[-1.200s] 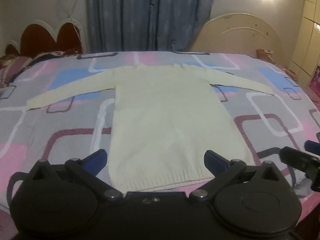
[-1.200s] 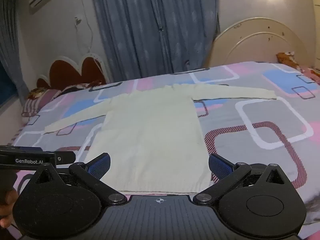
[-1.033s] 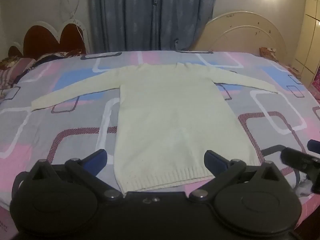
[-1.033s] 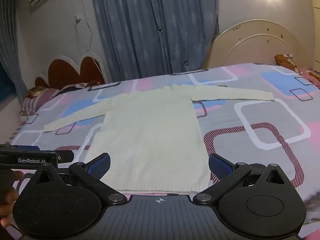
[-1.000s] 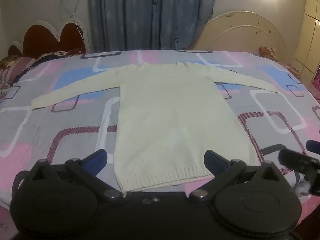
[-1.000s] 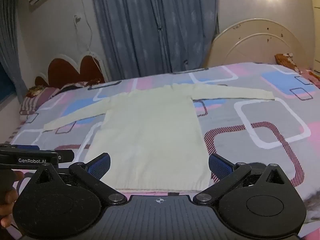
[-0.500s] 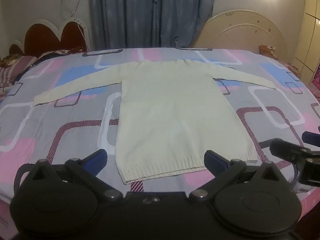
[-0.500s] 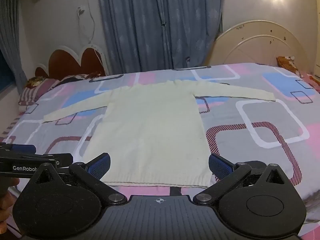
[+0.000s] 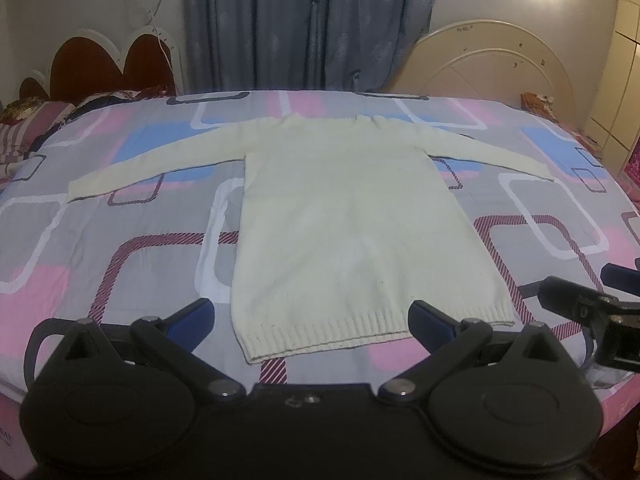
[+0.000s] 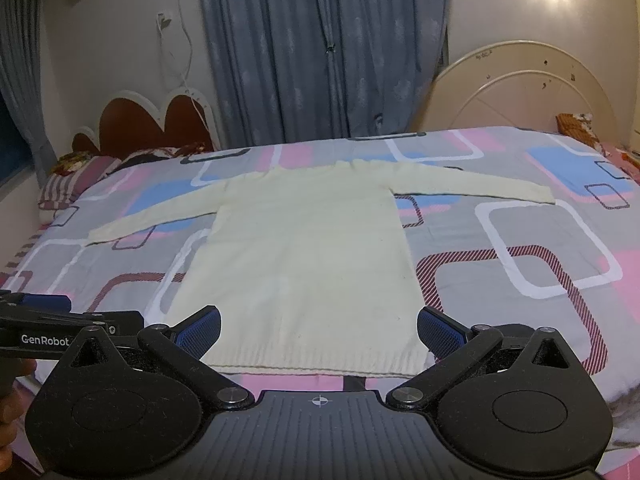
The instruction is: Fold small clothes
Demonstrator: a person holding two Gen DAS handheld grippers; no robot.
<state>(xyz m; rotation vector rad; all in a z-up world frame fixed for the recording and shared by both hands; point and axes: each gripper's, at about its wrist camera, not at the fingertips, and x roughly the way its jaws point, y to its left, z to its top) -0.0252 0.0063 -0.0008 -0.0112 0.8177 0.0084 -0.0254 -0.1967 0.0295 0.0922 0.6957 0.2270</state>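
A cream knitted long-sleeved sweater (image 9: 352, 216) lies flat on the bed, sleeves spread out to both sides, ribbed hem toward me; it also shows in the right wrist view (image 10: 304, 256). My left gripper (image 9: 310, 322) is open and empty, held above the hem near the bed's front edge. My right gripper (image 10: 318, 330) is open and empty, also just short of the hem. The right gripper shows at the right edge of the left wrist view (image 9: 588, 312); the left gripper shows at the left edge of the right wrist view (image 10: 60, 332).
The bed has a patterned pink, grey and blue cover (image 9: 132, 252). A red heart-shaped headboard (image 9: 108, 64) and pillows (image 9: 24, 120) are at the far left. A cream round headboard (image 9: 496, 64) and blue curtains (image 9: 308, 24) stand behind.
Both grippers have drawn back and risen slightly, so the sweater's hem and the bed's front edge show more fully. The sweater has not moved.
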